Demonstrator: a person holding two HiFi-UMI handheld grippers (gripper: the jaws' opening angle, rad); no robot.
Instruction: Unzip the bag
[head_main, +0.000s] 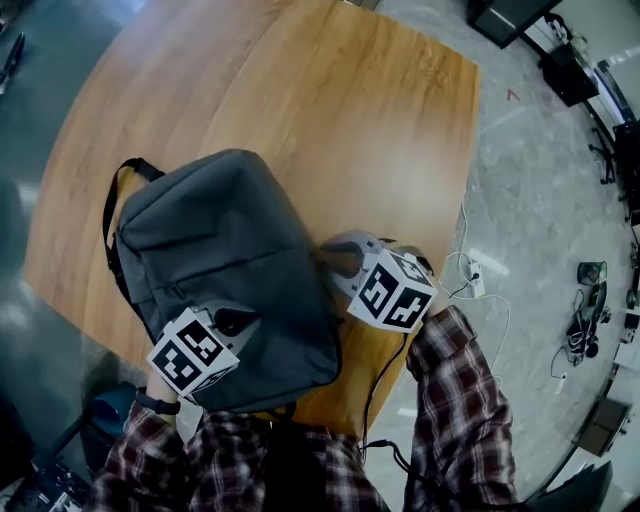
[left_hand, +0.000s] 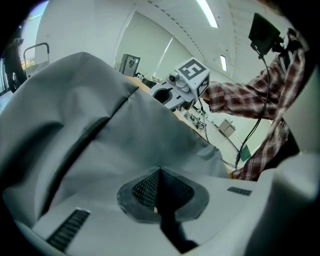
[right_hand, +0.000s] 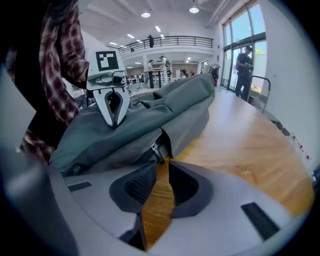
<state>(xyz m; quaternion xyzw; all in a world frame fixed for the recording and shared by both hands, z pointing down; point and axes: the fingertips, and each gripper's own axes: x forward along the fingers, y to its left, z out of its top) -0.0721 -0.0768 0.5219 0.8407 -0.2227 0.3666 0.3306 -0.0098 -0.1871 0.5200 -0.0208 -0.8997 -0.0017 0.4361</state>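
Sitting at the lower left of the head view, the left gripper (head_main: 235, 322) is down on top of the gray bag (head_main: 230, 240). Its two jaws are squeezed together, and their tips touch the bag's cloth. In the left gripper view the cloth fills most of the frame just past the closed jaws. I cannot tell if a bit of cloth is pinched between them. The bag lies flat in the middle of the head view, on a wooden table (head_main: 350, 100), with its black strap (head_main: 108, 215) at the upper left. At the right edge of the bag is the right gripper (head_main: 335, 258), low by the table. Its jaws are apart, with nothing held, and only the wood of the table shows in the gap. The small dark zipper pull (right_hand: 157, 150) hangs at the bag's near edge, just past the jaw tips, in line with the gap and not between them.
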